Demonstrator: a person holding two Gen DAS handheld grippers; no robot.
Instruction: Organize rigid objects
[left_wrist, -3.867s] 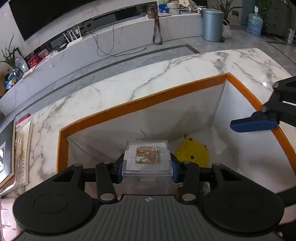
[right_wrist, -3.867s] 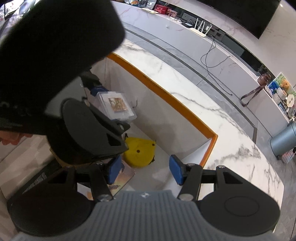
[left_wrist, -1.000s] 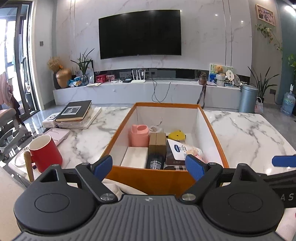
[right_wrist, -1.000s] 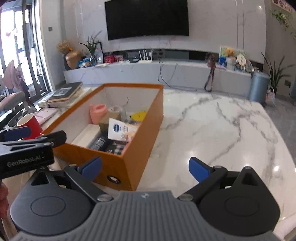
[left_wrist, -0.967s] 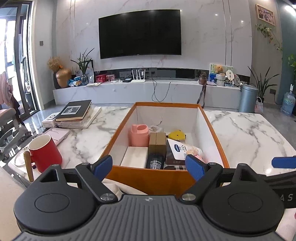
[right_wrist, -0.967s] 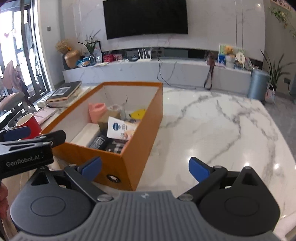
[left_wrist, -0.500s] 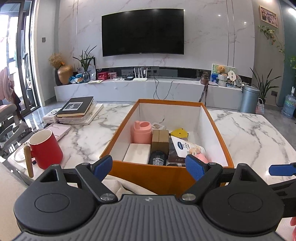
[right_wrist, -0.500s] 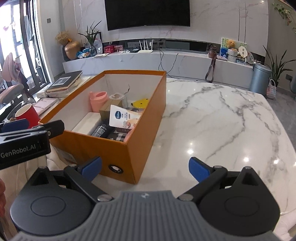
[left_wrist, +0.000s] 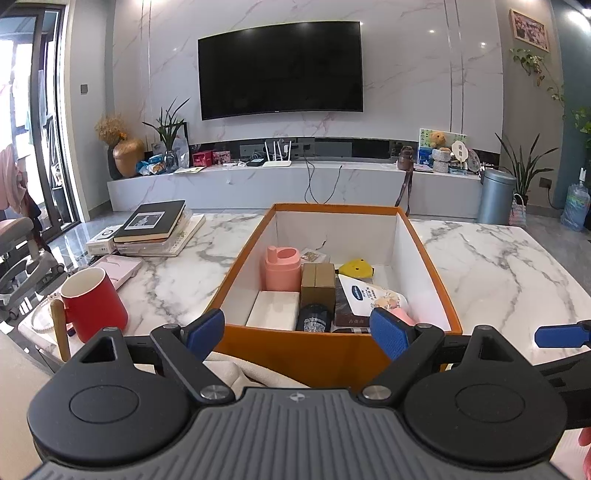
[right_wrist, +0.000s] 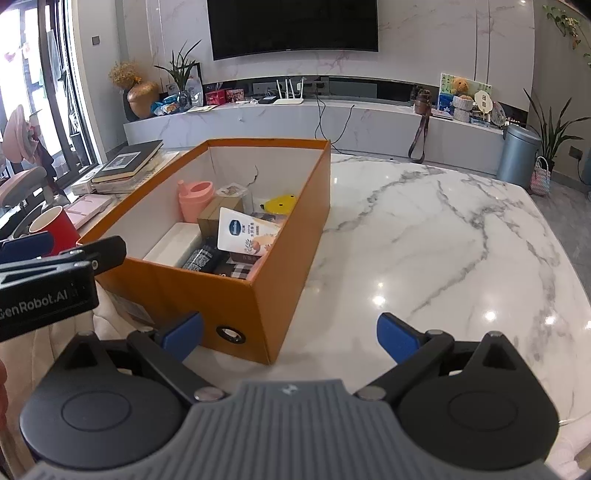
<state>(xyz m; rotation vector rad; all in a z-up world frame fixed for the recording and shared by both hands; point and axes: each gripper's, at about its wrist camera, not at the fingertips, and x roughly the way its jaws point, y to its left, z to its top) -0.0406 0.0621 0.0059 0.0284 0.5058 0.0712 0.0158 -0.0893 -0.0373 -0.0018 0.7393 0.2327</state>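
From the left wrist camera, the left tongs (left_wrist: 297, 328) are spread wide with nothing between them, pulled well back from the orange box (left_wrist: 332, 356) and level with its near wall. A few seconds ago these same tongs were down inside the box clamped on a small clear case; that case (left_wrist: 314, 254) now sits at the far end, behind the pink cup (left_wrist: 282, 267). So that item looks delivered, and the packing seems close to finished. Also inside are a brown carton (left_wrist: 317, 282), a white flat box (left_wrist: 273, 310), a dark can (left_wrist: 313, 317), a yellow toy (left_wrist: 356, 268) and a white pouch (left_wrist: 369, 295) leaning on the others. On the counter (left_wrist: 498, 258) left of the box stand a red mug (left_wrist: 92, 304) and a stack of books (left_wrist: 155, 229); neither is in the box.

From the right wrist camera, the right tongs (right_wrist: 290, 332) are likewise wide apart and empty, hanging near the box's front right corner. The counter to the right of the box shows no loose item. The left tongs' side enters at the left edge, held beside the box.
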